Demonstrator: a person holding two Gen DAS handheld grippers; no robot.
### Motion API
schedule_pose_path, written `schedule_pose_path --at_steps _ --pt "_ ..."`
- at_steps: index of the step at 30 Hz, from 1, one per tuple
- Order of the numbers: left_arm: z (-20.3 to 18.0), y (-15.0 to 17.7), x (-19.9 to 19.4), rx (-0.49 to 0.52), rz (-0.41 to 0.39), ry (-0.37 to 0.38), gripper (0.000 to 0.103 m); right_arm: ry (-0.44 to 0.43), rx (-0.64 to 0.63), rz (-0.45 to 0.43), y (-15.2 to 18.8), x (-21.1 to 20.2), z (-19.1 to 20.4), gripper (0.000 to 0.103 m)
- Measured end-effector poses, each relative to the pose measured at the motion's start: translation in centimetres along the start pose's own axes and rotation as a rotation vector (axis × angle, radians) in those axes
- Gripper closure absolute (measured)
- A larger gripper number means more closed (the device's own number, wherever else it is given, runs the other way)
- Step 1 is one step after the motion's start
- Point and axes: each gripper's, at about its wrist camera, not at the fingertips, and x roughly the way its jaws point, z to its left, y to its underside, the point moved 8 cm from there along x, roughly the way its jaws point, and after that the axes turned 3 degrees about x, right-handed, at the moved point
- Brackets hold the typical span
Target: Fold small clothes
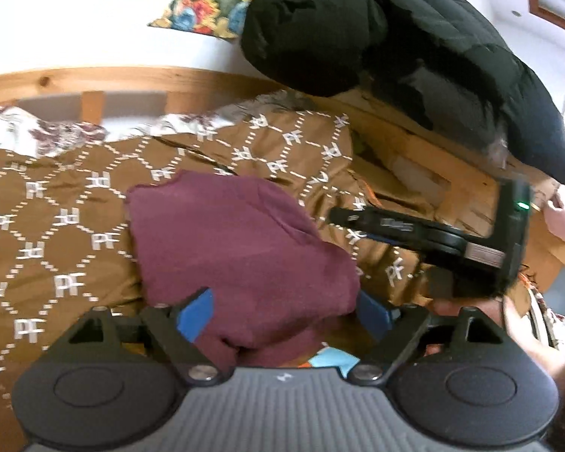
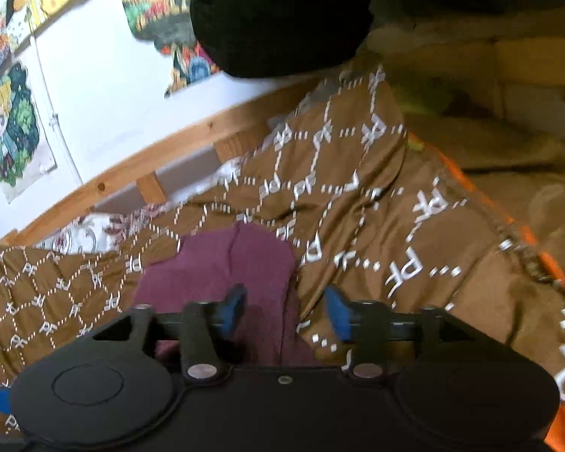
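**Both grippers let go of the little red cloth**

The small dark red cloth [image 1: 241, 260] lies on the brown bed cover [image 1: 56, 226]. It looks folded over, with one layer on top of another, so a fold is probably done. It sits flat and soft, with no pull on it.

The left gripper [image 1: 282, 312] is right over the near edge of the cloth. Its blue pads [image 1: 199, 310] stand wide apart. The cloth is between them, but the pads do not squeeze it. I think the gripper is open so the cloth can stay where it was put.

The right gripper [image 2: 284, 310] is over the right side of the cloth [image 2: 222, 275]. Its jaws are open too, not quite so wide. One blue pad is above the cloth and the other is above the bed cover [image 2: 414, 226]. It holds nothing.

In the left view, the right gripper [image 1: 361, 222] shows from the side, just beside the cloth.

Behind the bed cover runs a wooden bed rail [image 1: 94, 79]. A big black pillow [image 1: 312, 26] rests on it. Bright pictures [image 2: 15, 132] hang on the white wall.
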Motion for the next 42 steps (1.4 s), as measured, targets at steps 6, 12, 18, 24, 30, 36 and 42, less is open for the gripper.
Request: schedule_pose_path --at_steps 6,12,18,24,30,36,42 --pt "3.9 0.1 -2.7 -0.161 -0.007 -0.115 0.002 -0.045 -0.016 -0.082 -0.5 -3.2 1.3 0.010" --pt "8.0 1.9 -3.0 -0.366 0.057 -0.162 0.001 -0.051 -0.034 -0.043 1.4 -4.9 3.7 0.001" --pt "9.0 4.0 -1.7 -0.437 0.132 -0.170 0.001 0.110 -0.118 0.087 4.3 -3.9 4.1 0.001" --pt "8.9 5.1 -0.6 -0.411 0.189 -0.198 0.001 0.209 -0.059 0.222 6.2 -2.3 1.8 0.001" --pt "8.9 5.1 -0.3 -0.400 0.194 -0.195 0.001 0.229 -0.062 0.256 6.7 -1.7 1.6 0.001" --pt "8.7 5.3 -0.2 -0.395 0.199 -0.194 0.001 0.223 -0.033 0.270 6.8 -1.5 1.3 0.001" --pt "8.6 5.0 -0.6 -0.426 0.156 -0.146 0.001 0.220 -0.009 0.280 6.8 -1.8 1.2 0.001"
